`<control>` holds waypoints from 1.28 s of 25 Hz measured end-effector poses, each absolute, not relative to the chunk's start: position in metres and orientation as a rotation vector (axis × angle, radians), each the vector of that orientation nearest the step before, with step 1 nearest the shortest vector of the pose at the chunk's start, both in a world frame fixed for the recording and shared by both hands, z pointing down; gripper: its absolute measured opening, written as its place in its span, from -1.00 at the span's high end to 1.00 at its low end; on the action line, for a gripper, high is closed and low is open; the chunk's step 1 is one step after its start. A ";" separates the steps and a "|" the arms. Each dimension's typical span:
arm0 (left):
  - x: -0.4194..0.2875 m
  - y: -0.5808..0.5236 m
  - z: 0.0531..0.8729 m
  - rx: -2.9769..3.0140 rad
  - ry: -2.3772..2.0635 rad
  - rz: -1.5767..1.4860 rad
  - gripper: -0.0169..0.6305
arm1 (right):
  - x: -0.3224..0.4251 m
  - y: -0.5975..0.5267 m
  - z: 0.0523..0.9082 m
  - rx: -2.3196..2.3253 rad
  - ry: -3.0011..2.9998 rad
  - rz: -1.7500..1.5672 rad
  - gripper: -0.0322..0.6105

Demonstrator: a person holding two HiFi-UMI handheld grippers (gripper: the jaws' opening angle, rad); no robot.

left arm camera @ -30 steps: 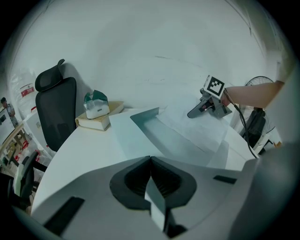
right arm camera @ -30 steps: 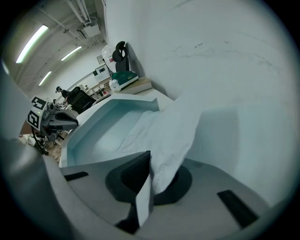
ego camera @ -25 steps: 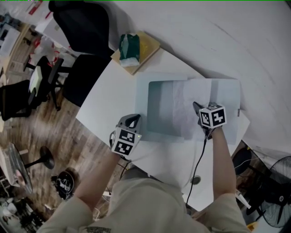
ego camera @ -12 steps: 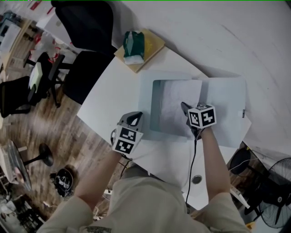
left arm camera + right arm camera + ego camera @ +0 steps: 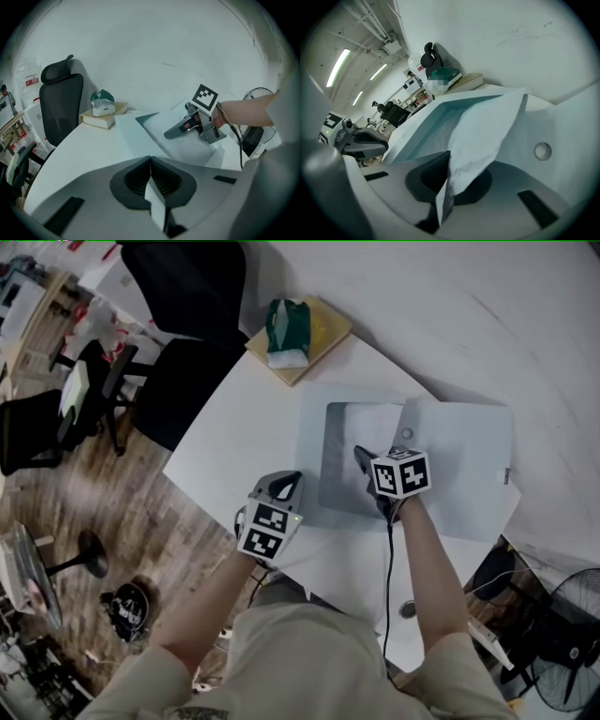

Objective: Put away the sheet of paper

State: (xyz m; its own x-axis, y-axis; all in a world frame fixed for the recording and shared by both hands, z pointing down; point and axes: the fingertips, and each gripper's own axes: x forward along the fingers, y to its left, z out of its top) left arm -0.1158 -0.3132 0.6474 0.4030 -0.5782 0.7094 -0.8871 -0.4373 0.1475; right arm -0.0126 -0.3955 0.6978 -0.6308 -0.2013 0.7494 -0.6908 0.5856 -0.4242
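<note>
A pale blue plastic folder [image 5: 469,474] lies open on the white table [image 5: 234,427], with a snap button [image 5: 405,434] on its turned-back cover. My right gripper [image 5: 361,456] is shut on the near edge of the white sheet of paper [image 5: 361,427], which hangs over the folder's left half. In the right gripper view the sheet [image 5: 487,126] rises from between the jaws above the folder's pocket [image 5: 422,126]. My left gripper [image 5: 292,482] sits at the folder's near-left edge. It is shut on a thin pale edge [image 5: 157,201], seemingly the folder's.
A book with a green tissue pack [image 5: 286,329] on it lies at the table's far corner. A black office chair [image 5: 187,296] stands beyond that. The right gripper's cable [image 5: 387,587] hangs off the table's near edge. A fan [image 5: 572,634] stands on the floor at right.
My right gripper has carried the sheet leftward, from over the turned-back cover to over the folder's left half. The left gripper has stayed at the folder's near-left edge.
</note>
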 end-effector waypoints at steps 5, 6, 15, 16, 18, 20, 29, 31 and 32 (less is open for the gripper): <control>-0.116 -0.308 0.648 2.154 -1.228 0.782 0.89 | -0.033 -0.392 0.704 0.679 -2.164 1.005 0.83; -0.116 -0.308 0.648 2.156 -1.223 0.780 0.89 | -0.035 -0.392 0.706 0.679 -2.164 1.012 0.83; -0.126 -0.294 0.651 2.119 -1.213 0.753 0.89 | -0.047 -0.393 0.707 0.669 -2.172 1.025 0.81; -0.126 -0.293 0.652 2.119 -1.206 0.758 0.89 | -0.046 -0.394 0.706 0.677 -2.170 1.015 0.71; -0.127 -0.290 0.653 2.120 -1.190 0.778 0.89 | -0.043 -0.394 0.705 0.693 -2.155 0.990 0.31; -0.128 -0.291 0.653 2.127 -1.174 0.791 0.89 | -0.039 -0.394 0.705 0.710 -2.128 0.933 0.06; -0.134 -0.299 0.637 2.158 -1.191 0.763 0.89 | -0.011 -0.399 0.690 0.841 -1.983 0.716 -0.29; -0.137 -0.300 0.631 2.171 -1.196 0.754 0.89 | -0.005 -0.401 0.681 0.882 -1.976 0.708 -0.30; -0.139 -0.301 0.627 2.180 -1.198 0.749 0.89 | -0.002 -0.402 0.676 0.904 -1.974 0.708 -0.30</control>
State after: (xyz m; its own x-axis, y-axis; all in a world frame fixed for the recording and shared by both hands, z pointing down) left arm -0.1388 -0.3014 0.6275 0.4512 -0.5687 0.6878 -0.8672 -0.4614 0.1874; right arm -0.0023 -0.4016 0.6762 -0.3953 -0.3312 0.8568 -0.8003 0.5819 -0.1444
